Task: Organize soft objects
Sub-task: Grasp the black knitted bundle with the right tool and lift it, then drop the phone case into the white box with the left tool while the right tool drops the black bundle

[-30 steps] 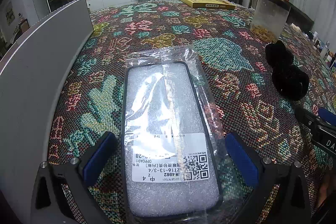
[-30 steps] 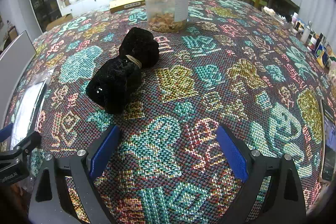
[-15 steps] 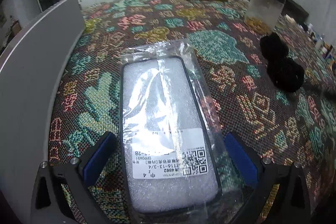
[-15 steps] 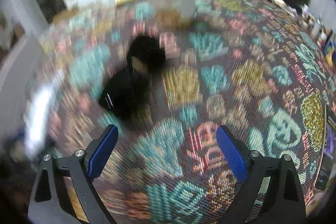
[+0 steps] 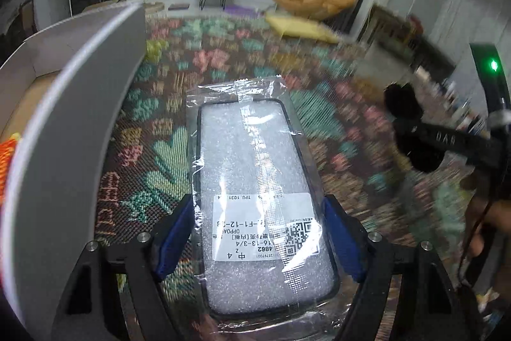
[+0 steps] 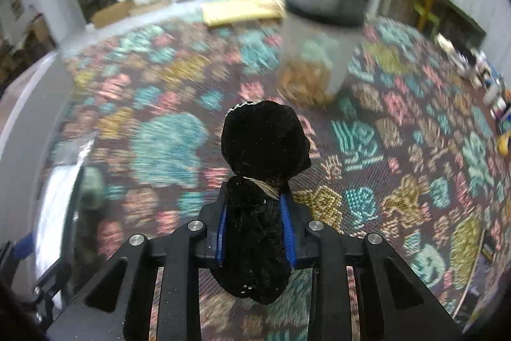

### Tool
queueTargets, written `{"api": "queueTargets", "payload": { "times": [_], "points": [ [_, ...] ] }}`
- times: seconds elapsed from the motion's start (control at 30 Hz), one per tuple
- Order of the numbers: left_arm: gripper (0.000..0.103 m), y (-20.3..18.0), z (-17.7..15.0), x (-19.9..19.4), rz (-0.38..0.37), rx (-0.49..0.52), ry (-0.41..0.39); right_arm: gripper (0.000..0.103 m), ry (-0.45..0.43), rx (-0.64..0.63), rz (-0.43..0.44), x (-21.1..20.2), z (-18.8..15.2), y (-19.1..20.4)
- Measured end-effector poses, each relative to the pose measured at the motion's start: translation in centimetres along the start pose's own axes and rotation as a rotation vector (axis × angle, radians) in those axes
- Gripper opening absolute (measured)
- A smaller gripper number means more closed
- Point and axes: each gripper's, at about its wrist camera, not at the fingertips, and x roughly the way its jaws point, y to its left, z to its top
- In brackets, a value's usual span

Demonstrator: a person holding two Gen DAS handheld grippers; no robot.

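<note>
My left gripper (image 5: pixel 258 232) is shut on a bagged phone case (image 5: pixel 255 181), a clear plastic bag with white foam and a printed label, and holds it above the patterned tablecloth (image 5: pixel 166 117). My right gripper (image 6: pixel 254 232) is shut on a black fuzzy pouch (image 6: pixel 262 155) tied with a tan cord and holds it above the cloth (image 6: pixel 399 174). The pouch (image 5: pixel 405 114) and the right gripper's black finger also show at the right of the left wrist view.
A grey open box (image 5: pixel 64 130) with something orange inside stands at the left, close to the phone case. A clear plastic jar (image 6: pixel 316 59) with tan contents stands beyond the pouch. A yellow flat box (image 6: pixel 239 10) lies at the table's far edge. Small bottles (image 6: pixel 491 91) line the right edge.
Both grippers closed from open: the left on the bagged phone case, the right on the black pouch. Both objects are lifted, and the views blur with motion.
</note>
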Motion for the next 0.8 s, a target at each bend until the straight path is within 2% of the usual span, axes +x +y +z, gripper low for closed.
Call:
{"api": "queueTargets", "payload": {
  "times": [0.07, 0.17, 0.27, 0.37, 0.43, 0.57, 0.6, 0.67, 0.7, 0.8],
  "points": [
    [0.078, 0.4, 0.8, -2.3, -0.03, -0.026, -0.041, 0.029, -0.048, -0.029, 0.044, -2.8, 0.8, 1.7],
    [0.078, 1.8, 2.3, -6.2, -0.042, -0.056, -0.103, 0.029, -0.105, -0.082, 0.148, -6.8, 2.3, 6.4],
    [0.078, 4.7, 3.5, -11.0, 0.013, -0.065, -0.179, 0.03, -0.12, -0.151, 0.289, -9.8, 3.0, 12.6],
    [0.078, 8.5, 3.6, -14.2, 0.126, -0.071, -0.207, 0.03, -0.111, -0.23, 0.426, -11.7, 2.6, 19.3],
    [0.078, 12.2, 3.4, -15.4, 0.237, -0.084, -0.197, 0.03, -0.085, -0.27, 0.494, -11.9, 2.0, 23.2],
    [0.079, 18.5, 1.8, -15.8, 0.449, -0.132, -0.155, 0.031, -0.035, -0.329, 0.561, -10.3, 0.2, 30.4],
    [0.079, 19.9, 1.3, -15.7, 0.482, -0.152, -0.14, 0.036, -0.029, -0.332, 0.566, -9.8, -0.1, 31.3],
    [0.081, 21.6, 0.6, -15.3, 0.519, -0.181, -0.106, 0.065, 0.008, -0.355, 0.598, -7.8, -0.7, 33.4],
    [0.083, 22.2, 0.3, -15.1, 0.535, -0.193, -0.087, 0.083, 0.04, -0.37, 0.598, -7.0, -1.1, 34.1],
    [0.087, 22.3, -0.7, -14.9, 0.571, -0.198, -0.07, 0.082, 0.072, -0.356, 0.59, -5.4, -1.8, 33.6]
  ]
}}
